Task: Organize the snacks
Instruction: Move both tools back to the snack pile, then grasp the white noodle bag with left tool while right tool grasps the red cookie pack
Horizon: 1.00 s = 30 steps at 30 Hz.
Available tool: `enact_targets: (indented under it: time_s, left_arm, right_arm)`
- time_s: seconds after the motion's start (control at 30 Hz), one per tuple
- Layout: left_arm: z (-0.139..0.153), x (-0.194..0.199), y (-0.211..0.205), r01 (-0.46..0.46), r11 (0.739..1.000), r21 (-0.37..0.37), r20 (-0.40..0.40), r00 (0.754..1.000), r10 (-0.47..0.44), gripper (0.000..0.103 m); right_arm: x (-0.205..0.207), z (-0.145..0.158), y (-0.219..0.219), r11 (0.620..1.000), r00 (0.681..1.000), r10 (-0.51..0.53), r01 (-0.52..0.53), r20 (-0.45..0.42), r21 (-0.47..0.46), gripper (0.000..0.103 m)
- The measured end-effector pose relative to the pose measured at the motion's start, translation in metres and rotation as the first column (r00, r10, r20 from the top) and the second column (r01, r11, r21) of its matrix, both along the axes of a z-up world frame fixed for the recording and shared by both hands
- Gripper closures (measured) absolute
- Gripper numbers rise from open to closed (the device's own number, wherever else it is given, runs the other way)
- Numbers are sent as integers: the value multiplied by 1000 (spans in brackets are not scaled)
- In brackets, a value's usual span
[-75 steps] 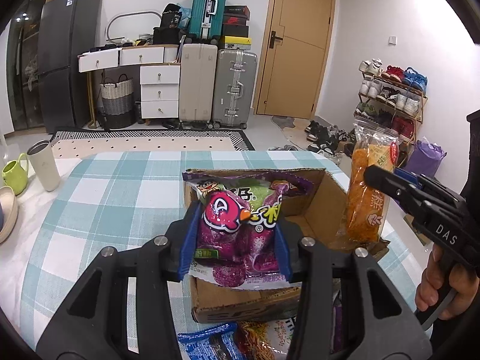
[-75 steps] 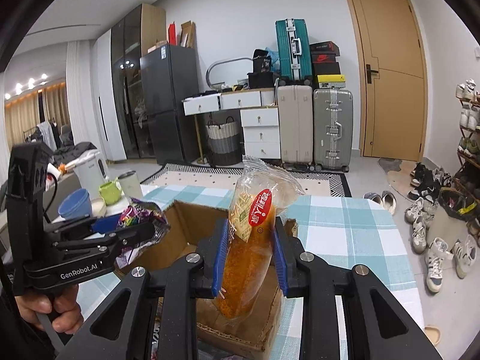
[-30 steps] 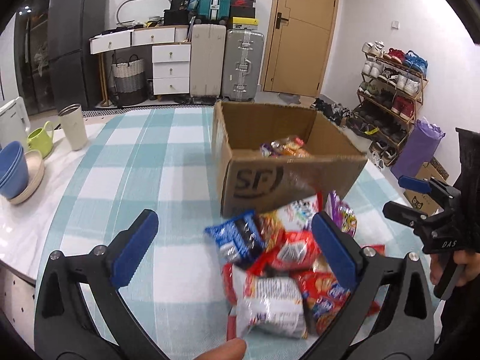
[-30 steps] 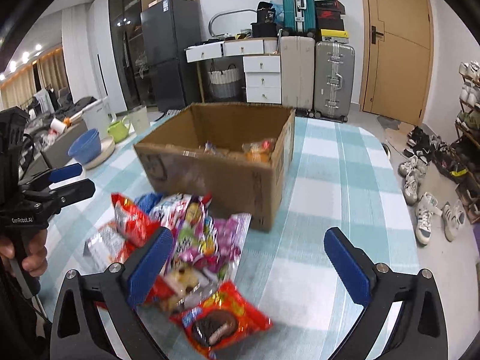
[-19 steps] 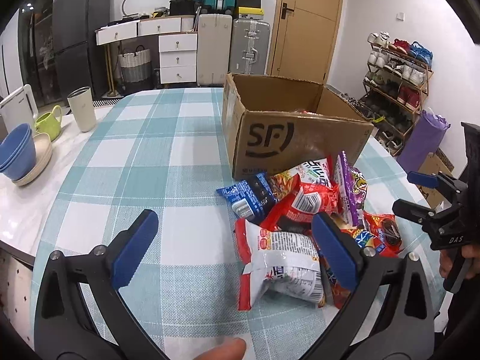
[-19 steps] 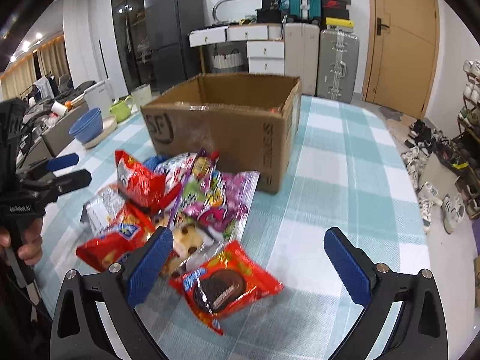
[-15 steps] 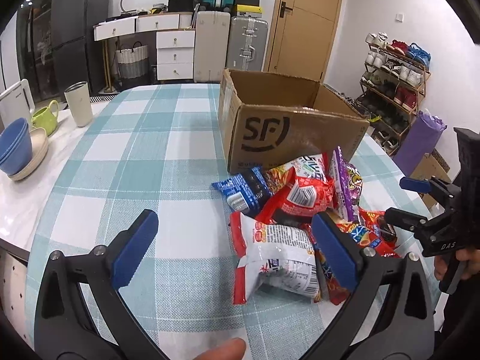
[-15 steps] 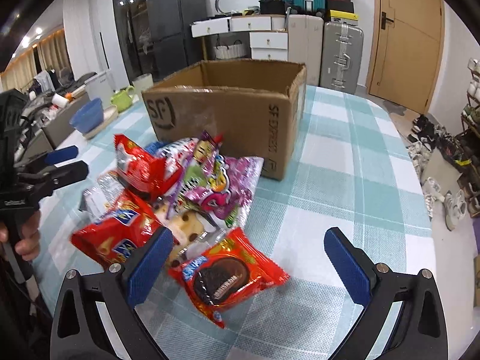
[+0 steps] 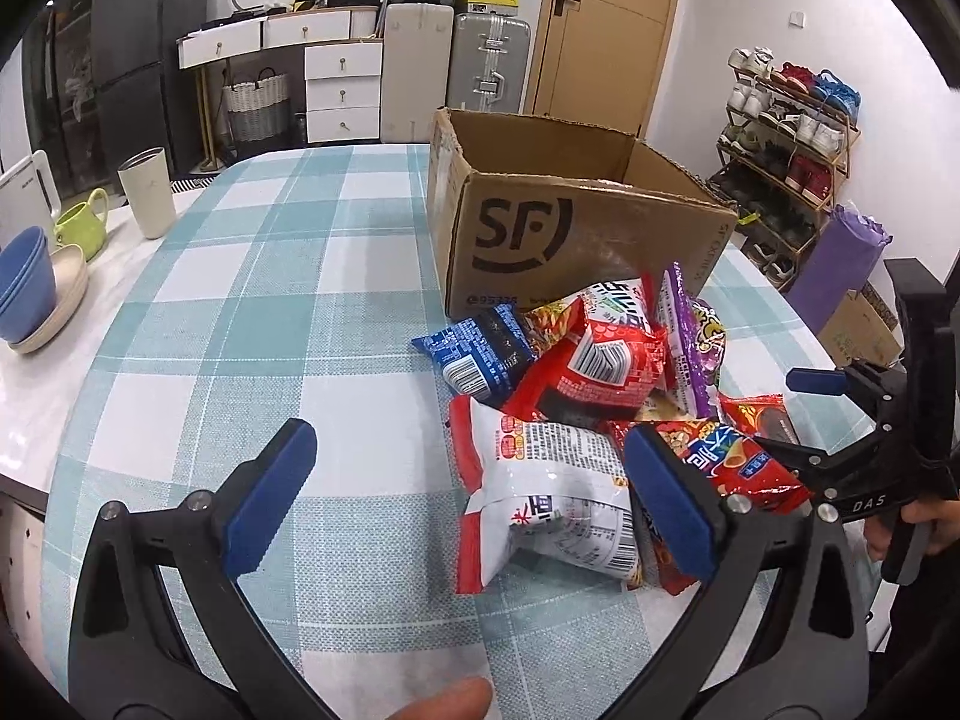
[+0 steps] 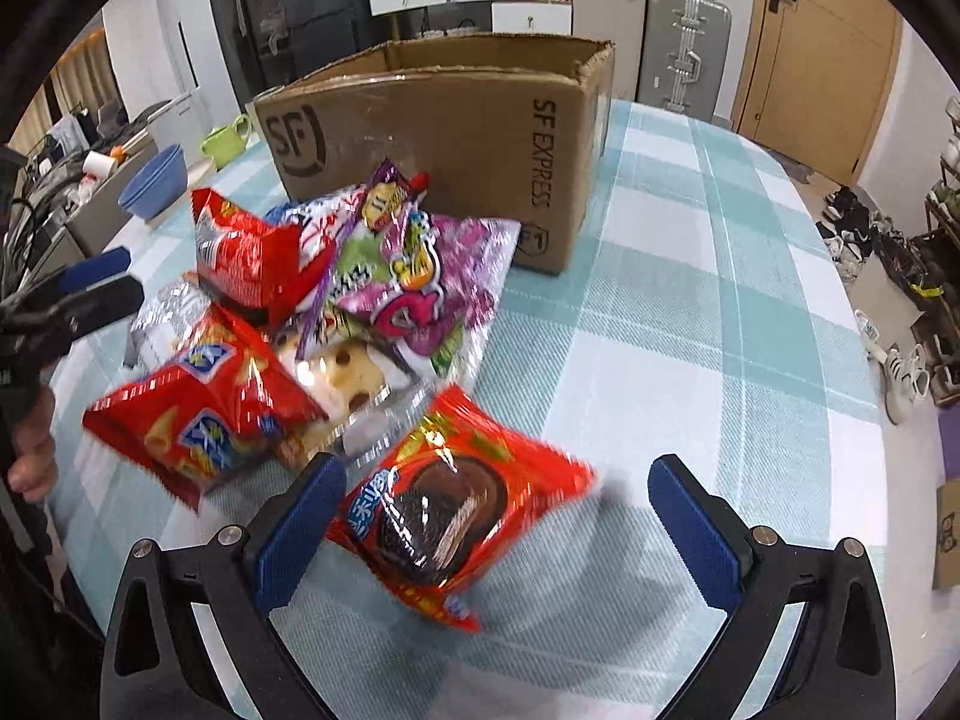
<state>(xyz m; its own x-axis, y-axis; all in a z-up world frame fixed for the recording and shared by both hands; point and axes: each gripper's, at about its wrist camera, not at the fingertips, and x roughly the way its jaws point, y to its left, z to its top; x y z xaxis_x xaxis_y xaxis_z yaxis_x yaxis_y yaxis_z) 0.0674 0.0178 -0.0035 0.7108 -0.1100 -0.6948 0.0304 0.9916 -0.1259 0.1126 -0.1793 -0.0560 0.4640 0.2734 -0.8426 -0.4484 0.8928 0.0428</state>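
Observation:
A brown SF Express cardboard box [image 9: 588, 240] [image 10: 456, 114] stands open on the checked tablecloth. A pile of snack packets lies in front of it. In the left wrist view my left gripper [image 9: 474, 498] is open and empty, with a white and red packet [image 9: 540, 504] between its fingers and a blue packet [image 9: 474, 354] farther off. In the right wrist view my right gripper [image 10: 498, 522] is open and empty over a red chocolate-cookie packet [image 10: 456, 516]. A purple packet [image 10: 420, 288] and a red cracker packet [image 10: 204, 414] lie behind it.
A cream tumbler [image 9: 147, 192], a green cup [image 9: 81, 231] and stacked blue bowls [image 9: 24, 282] stand at the table's left edge. The table's right edge drops to a floor with shoes [image 10: 900, 372]. Suitcases and drawers stand at the far wall.
Both grippers let go of their packets at the box and opened. They pulled back and came down low over the pile, the right one closing in on the cookie packet.

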Motion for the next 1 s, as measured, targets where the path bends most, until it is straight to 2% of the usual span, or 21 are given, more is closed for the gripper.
enact_targets:
  time_s: [0.27, 0.43, 0.5, 0.57, 0.6, 0.8, 1.0]
  left_arm:
    - [-4, 2, 0, 6, 1000, 4, -7, 1000, -6, 1]
    - [-7, 2, -5, 24, 1000, 12, -12, 1000, -24, 1]
    - [-8, 3, -7, 32, 999, 14, -16, 999, -32, 1]
    - [-10, 3, -8, 42, 999, 10, -26, 999, -42, 1]
    - [-12, 4, -9, 47, 999, 8, -34, 998, -47, 1]
    - [-23, 8, -12, 74, 997, -1, -76, 994, -74, 1]
    - [-35, 13, -16, 76, 997, -13, -113, 991, -77, 1]
  right_arm:
    - [3, 1, -17, 999, 1000, -29, 29, 8, -19, 1]
    - [-1, -2, -8, 1000, 1000, 5, -5, 12, -17, 1]
    - [-2, -4, -4, 1000, 1000, 24, -23, 9, -16, 5]
    - [-1, -6, -3, 999, 999, 32, -32, 0, -16, 20]
    - [-1, -7, -2, 999, 999, 35, -35, -4, -18, 22]
    - [-1, -11, -1, 999, 999, 52, -52, -2, -9, 26]
    - [-3, -11, -3, 998, 998, 54, -54, 14, -22, 39]
